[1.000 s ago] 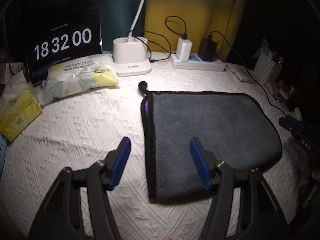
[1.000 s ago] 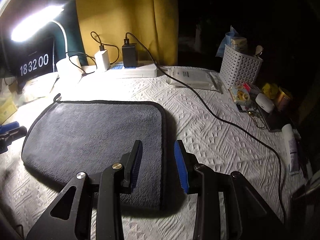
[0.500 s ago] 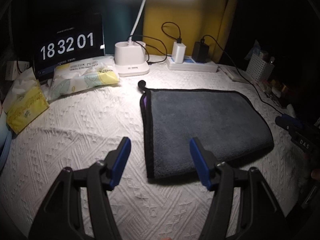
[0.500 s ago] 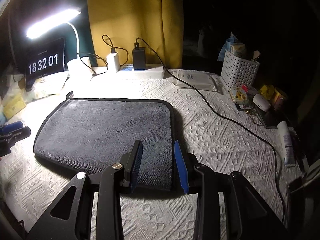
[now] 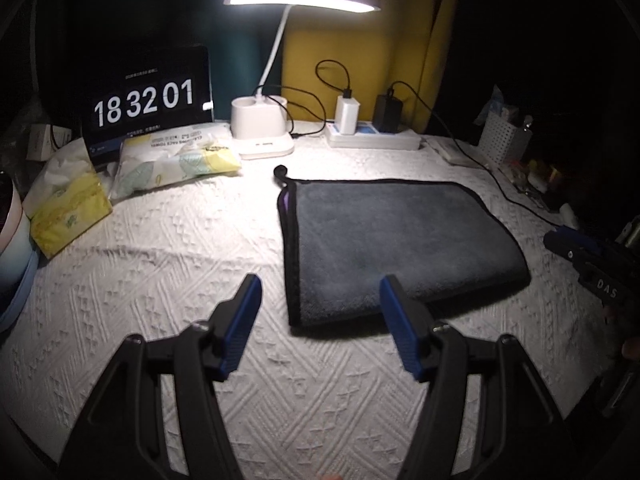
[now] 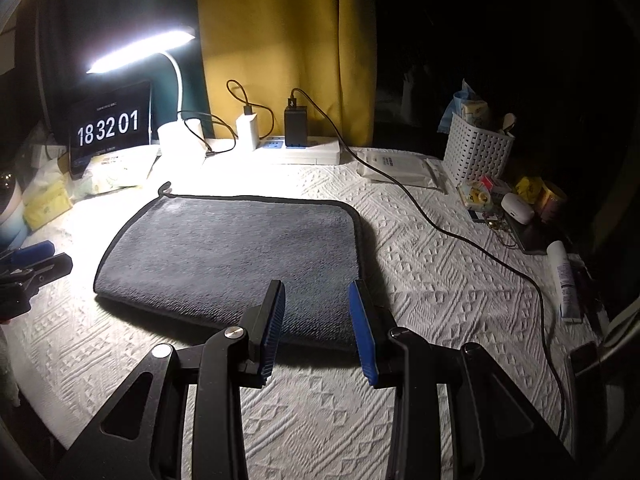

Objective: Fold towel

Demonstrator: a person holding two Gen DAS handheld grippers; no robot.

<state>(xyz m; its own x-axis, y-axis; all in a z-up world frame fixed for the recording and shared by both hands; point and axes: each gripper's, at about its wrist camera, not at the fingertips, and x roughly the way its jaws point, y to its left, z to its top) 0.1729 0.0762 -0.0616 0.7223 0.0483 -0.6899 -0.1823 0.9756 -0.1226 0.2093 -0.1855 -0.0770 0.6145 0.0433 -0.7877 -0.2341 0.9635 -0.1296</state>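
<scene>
A dark grey towel [image 5: 396,240] with black edging lies folded flat on the white textured tablecloth; it also shows in the right wrist view [image 6: 236,256]. A hanging loop sticks out at its far left corner [image 5: 280,171]. My left gripper [image 5: 320,320] is open and empty, held above the cloth just short of the towel's near left corner. My right gripper [image 6: 316,328] is open and empty, above the towel's near right corner. Each gripper shows at the edge of the other's view: the right one [image 5: 584,256], the left one [image 6: 28,264].
A desk lamp [image 5: 260,128], a clock screen [image 5: 148,100], tissue packs [image 5: 176,160] and a power strip [image 5: 372,140] line the back. A black cable [image 6: 460,236] crosses the cloth right of the towel. A white basket [image 6: 476,156] and small items sit far right.
Both grippers have drawn back toward me and up, away from the towel, which now lies farther off. The right gripper's jaws have opened wider. The towel has not moved.
</scene>
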